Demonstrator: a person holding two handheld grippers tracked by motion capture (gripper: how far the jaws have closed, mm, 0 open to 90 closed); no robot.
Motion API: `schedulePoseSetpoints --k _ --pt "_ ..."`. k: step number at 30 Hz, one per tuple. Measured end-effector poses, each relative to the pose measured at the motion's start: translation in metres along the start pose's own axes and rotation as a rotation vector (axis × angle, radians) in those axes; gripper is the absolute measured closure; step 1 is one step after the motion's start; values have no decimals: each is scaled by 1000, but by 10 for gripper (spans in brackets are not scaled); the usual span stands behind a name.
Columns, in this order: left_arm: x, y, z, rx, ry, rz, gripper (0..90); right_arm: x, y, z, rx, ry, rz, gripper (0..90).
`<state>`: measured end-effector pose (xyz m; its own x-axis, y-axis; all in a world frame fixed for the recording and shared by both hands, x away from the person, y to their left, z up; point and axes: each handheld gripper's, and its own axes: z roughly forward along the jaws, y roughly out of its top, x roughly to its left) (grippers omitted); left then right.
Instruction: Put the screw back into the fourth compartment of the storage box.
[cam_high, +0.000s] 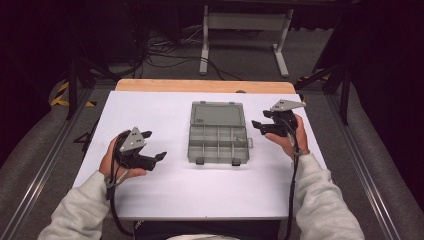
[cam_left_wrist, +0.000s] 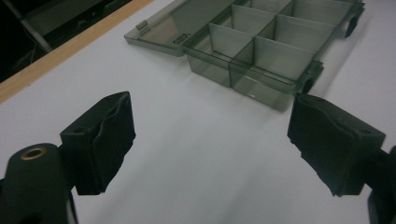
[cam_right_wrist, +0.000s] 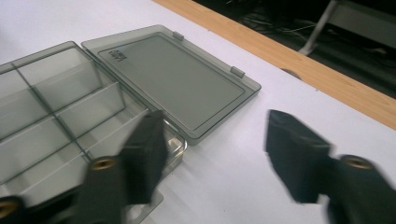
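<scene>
Right gripper (cam_high: 264, 127): jaws apart, nothing between them, just beside the box's right edge; blurred in its own view, so whether a jaw brushes the box is hard to tell.
Left gripper (cam_high: 150, 145): jaws spread wide, empty, apart from the box on its left.
Compartment box (cam_high: 218, 144): mid-table, tray towards the person, compartments look empty.
Lid (cam_high: 218, 114): already swung fully open, lying flat behind the tray.
Progress: opening looks done; filling or closing remains.
Table (cam_high: 150, 200): white sheet, wooden edge at the far side.
</scene>
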<state>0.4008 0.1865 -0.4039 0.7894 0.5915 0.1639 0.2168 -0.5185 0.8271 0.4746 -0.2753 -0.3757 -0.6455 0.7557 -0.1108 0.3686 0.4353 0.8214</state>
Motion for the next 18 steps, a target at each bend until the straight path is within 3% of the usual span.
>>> schedulePoseSetpoints --k 1,3,4,7,10,13,14,15,16,18 --pt "3 4 4 2 -13 -4 155 -2 1 0 -1 7 -6 489" --pt "6 7 9 0 -28 -11 188 -5 1 -2 -9 2 -27 679" --pt "11 14 20 9 -39 -8 197 -7 1 0 -11 6 -33 706" --pt "16 19 31 23 -37 11 263 -7 0 6 7 15 -31 774" --pt "28 25 47 30 -43 2 401 -7 -2 21 54 32 -45 885" --pt "34 28 57 44 -47 7 611 -6 -2 29 84 40 -64 900" --pt "37 30 66 73 -57 17 611 -6 -2 33 109 38 -80 900" --pt "39 31 73 91 -52 22 723 -6 -3 41 149 37 -95 900" --pt "40 32 80 111 -42 30 779 -6 -4 46 173 36 -100 900" --pt "46 34 95 156 -66 35 882 -8 -7 56 206 38 -107 900"
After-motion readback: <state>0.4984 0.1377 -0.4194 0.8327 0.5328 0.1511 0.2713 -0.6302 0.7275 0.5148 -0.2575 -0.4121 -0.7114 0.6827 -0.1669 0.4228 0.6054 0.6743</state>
